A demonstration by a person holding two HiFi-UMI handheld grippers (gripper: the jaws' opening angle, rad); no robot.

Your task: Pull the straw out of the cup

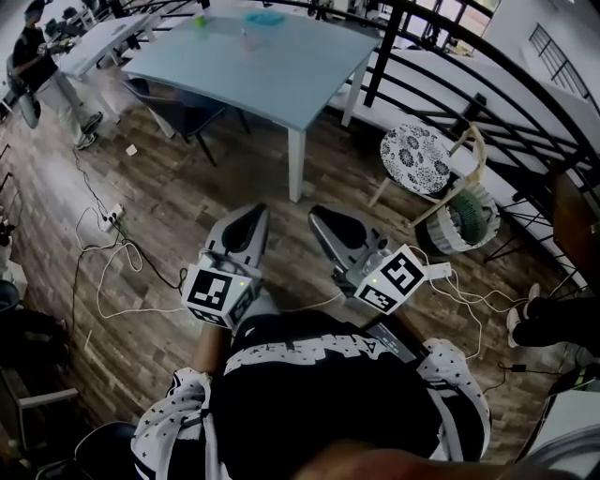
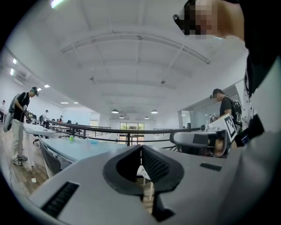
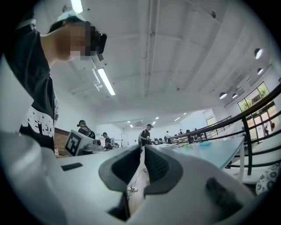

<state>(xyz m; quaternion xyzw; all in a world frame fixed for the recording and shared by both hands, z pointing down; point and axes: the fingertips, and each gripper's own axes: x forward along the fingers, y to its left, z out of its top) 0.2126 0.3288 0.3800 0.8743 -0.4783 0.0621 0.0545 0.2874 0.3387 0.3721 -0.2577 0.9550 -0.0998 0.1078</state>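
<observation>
While we hold both tools close to our chest, the left tongs point(image 2: 141, 148) are pressed together at the tips with nothing between them. The right tongs point(image 3: 143, 150) are likewise closed and empty. Both point forward above the wooden floor point(image 1: 159, 187), well apart from the pale blue surface point(image 1: 281, 80) ahead. On the far part of that surface stands a small pale thing that looks like the cup point(image 1: 246, 39), near a teal dish point(image 1: 263, 19); it is too small for us to make out the straw. Each tool carries a marker cube point(image 1: 217, 291) with a black-and-white square pattern and no words. White block lettering runs across our black shirt point(image 1: 309, 349), but we cannot read it. White cables point(image 1: 112, 258) lie on the floor to our left, and a chair point(image 1: 417, 159) with a patterned cushion stands to the right.
</observation>
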